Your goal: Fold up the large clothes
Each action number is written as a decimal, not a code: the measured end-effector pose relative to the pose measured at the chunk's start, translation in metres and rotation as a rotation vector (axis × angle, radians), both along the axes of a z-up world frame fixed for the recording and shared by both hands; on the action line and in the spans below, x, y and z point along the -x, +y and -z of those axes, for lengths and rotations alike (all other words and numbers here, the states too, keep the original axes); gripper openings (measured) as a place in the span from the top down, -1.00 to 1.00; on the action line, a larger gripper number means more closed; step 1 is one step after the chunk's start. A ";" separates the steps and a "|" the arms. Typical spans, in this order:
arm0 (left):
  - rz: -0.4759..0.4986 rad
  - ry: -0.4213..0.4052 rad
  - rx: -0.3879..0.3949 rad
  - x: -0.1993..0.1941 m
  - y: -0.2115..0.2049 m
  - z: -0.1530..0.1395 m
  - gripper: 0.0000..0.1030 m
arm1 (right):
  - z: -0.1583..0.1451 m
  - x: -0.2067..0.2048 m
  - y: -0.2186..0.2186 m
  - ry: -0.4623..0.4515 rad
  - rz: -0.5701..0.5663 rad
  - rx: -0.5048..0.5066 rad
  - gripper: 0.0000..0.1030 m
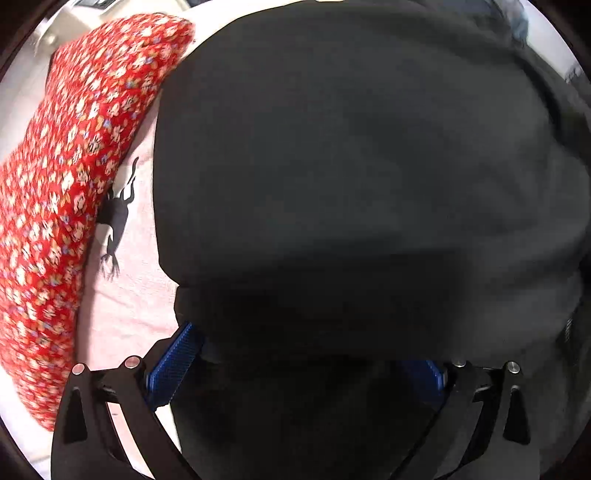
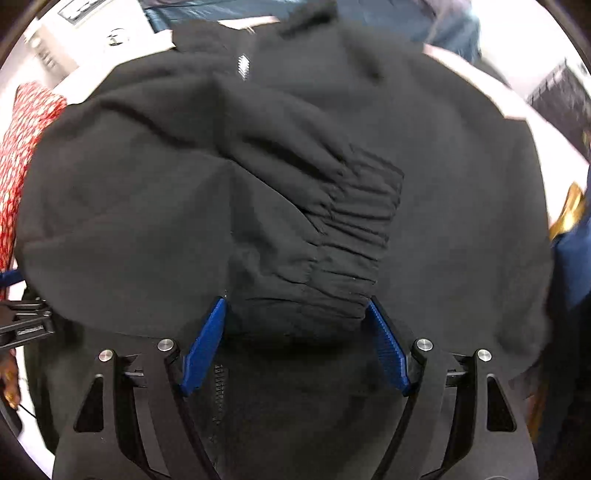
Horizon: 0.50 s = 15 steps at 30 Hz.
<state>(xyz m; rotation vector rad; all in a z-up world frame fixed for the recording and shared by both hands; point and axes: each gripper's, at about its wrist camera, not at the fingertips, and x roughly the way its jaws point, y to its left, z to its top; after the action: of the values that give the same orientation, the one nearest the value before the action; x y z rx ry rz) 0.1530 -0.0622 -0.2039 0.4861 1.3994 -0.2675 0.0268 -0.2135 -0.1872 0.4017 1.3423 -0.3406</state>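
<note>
Pale pink bedding carries everything, so the work surface looks like a bed, with a black sweatshirt spread across most of it.

Nearest, the right tool points almost straight down with its blue pads spread wide. The ribbed cuff of a sleeve lies between them, and neither pad seems to press it, so I judge it let go, not held. The left tool is also close over the black cloth; its blue pads stand far apart with fabric bunched across the gap, and whether they squeeze it cannot be told.

For a clean fold, the sleeve should lie flat across the body before either tool lifts away. Smooth the puckers beside the cuff, then take the hem at both corners together so the cloth does not skew.

Farther off, a red floral garment lies along the bed's left edge, just beside the sweatshirt. Blue fabric sits at the far edge.
</note>
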 end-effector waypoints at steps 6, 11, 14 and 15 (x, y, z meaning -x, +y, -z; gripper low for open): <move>0.010 0.012 0.016 -0.003 0.008 0.001 -0.91 | 0.002 -0.004 -0.006 0.026 0.018 0.000 -0.61; 0.010 0.013 0.013 -0.003 0.011 0.004 -0.91 | -0.013 -0.001 -0.016 0.007 0.068 -0.051 -0.61; 0.003 0.027 0.016 -0.005 0.013 -0.002 -0.90 | -0.031 0.019 -0.024 -0.062 0.106 -0.105 -0.61; -0.002 0.018 0.013 -0.003 0.016 -0.006 -0.88 | -0.037 0.026 -0.026 -0.084 0.113 -0.120 -0.61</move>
<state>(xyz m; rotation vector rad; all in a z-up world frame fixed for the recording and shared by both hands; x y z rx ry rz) 0.1556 -0.0464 -0.1981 0.4726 1.4152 -0.2794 0.0004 -0.2395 -0.1506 0.5877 1.2641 -0.3335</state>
